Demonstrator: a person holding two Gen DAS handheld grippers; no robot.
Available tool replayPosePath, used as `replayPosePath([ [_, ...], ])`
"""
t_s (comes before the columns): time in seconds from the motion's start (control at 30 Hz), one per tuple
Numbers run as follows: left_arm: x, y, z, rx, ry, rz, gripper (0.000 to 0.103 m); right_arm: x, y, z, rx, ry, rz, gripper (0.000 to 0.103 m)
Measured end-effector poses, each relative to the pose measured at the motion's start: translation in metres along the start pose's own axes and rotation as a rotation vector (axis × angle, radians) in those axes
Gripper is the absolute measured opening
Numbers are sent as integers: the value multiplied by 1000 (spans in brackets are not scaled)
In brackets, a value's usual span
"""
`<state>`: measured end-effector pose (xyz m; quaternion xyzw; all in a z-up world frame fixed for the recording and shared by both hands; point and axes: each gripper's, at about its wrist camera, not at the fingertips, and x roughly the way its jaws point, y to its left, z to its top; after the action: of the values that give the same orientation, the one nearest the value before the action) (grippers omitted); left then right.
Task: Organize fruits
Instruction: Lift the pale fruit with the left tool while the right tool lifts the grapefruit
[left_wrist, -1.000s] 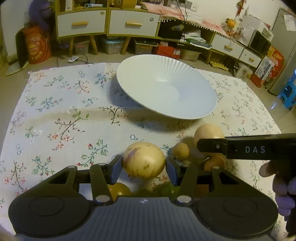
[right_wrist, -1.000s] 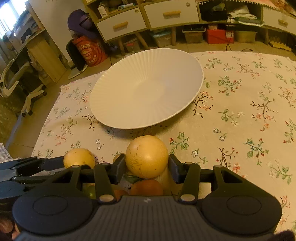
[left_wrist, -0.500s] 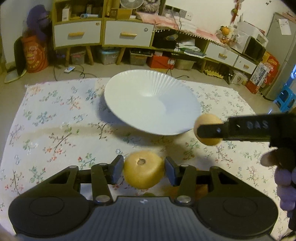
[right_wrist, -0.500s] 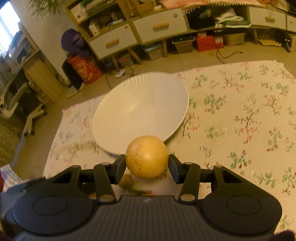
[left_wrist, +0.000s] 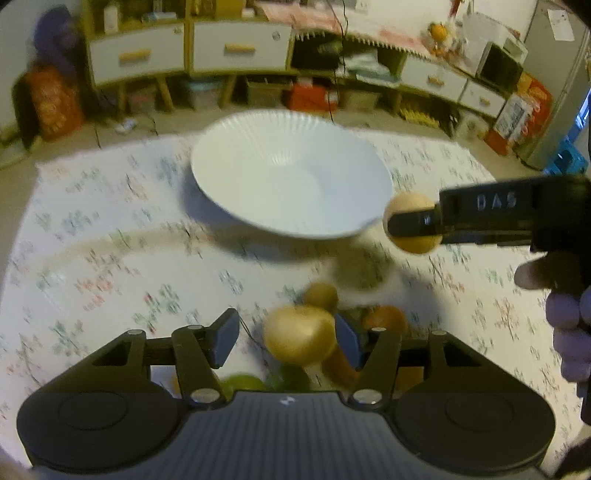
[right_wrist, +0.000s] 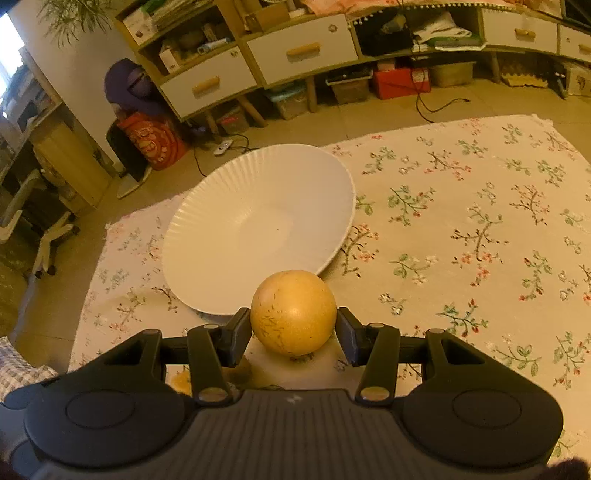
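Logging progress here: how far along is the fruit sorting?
Nothing looks done: the white bowl holds no fruit. In hand: the right tool grips a round yellow fruit by the rim; the left tool stands open around a second fruit. Left: both those and the pile on the cloth.

1. The white bowl (right_wrist: 258, 229) has an open, bare inside, reachable from above.
2. Near the bowl's front rim, a cluster of fruit (left_wrist: 384, 317) crowds the floral cloth (right_wrist: 461, 229).
3. Right of the bowl, the cloth lies bare.

A wood shelf unit with white drawers (right_wrist: 299, 51) lines the far wall above a tan floor (right_wrist: 388, 114), with a plant (right_wrist: 70, 16) top left.
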<state>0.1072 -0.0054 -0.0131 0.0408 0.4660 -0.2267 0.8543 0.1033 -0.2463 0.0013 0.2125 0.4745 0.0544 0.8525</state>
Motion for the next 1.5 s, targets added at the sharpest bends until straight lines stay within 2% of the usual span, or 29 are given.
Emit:
replayPosePath([
  [0.2,13,-11,-1,52,32,-10,50,-1,4,-5,-24,32,-1,46],
  [0.77,14,-6,4,11,45,-13,50,4,17,-19,-197,134,-29,46],
  [1.03,15,-3,3,7,69,-10,49,2,23,-21,-250,130,-39,46],
  [1.5,18,-3,3,43,44,-26,46,1,22,-20,-253,127,-45,46],
])
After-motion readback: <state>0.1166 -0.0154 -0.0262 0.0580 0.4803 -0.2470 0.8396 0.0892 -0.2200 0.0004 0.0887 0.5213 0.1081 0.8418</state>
